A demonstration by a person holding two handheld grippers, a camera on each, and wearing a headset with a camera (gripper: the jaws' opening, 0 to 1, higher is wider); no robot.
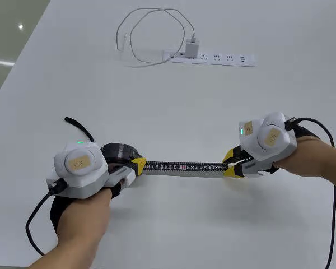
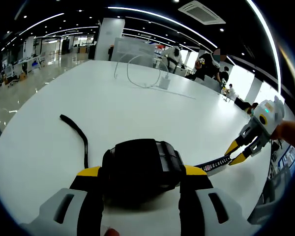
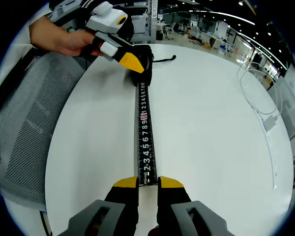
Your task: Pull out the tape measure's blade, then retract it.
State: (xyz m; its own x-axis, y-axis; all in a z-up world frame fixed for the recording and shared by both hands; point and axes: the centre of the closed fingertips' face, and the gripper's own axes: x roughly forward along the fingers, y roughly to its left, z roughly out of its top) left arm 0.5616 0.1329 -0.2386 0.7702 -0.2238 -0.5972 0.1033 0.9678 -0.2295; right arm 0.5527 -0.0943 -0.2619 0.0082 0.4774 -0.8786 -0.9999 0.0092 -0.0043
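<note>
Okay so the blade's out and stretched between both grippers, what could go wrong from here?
The right gripper pinches just the end of the blade; if it slips, the blade could whip back into the case. The left gripper clamps the case by its sides, so a hard pull might twist it loose.

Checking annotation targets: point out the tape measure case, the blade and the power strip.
tape measure case (image 2: 142, 164): left gripper view, middle of the black housing.
blade (image 3: 145, 132): right gripper view, printed numerals at mid-length.
power strip (image 1: 227, 58): head view, white top face among the sockets.
</note>
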